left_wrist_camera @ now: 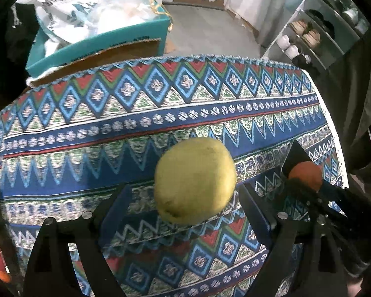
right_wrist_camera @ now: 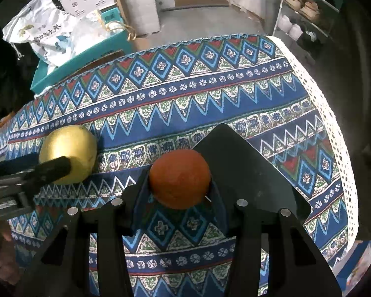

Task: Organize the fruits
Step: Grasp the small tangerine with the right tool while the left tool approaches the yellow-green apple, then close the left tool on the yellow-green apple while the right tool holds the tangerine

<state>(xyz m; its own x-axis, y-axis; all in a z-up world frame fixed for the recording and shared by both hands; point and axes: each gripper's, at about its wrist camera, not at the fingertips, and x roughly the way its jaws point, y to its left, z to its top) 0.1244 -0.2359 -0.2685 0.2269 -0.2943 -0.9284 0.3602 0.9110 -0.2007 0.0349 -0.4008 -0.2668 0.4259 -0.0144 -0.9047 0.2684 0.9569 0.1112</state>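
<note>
Two fruits lie on the patterned cloth (left_wrist_camera: 160,113) of the bench — one yellow-green pear (left_wrist_camera: 195,180) and one orange (right_wrist_camera: 180,178). The right claw (right_wrist_camera: 180,188) is clenched on the orange. The left claw (left_wrist_camera: 183,198) stands released, fingers either side of the pear, not pressing it. One teal box (left_wrist_camera: 99,42) sits beyond the bench.
</note>
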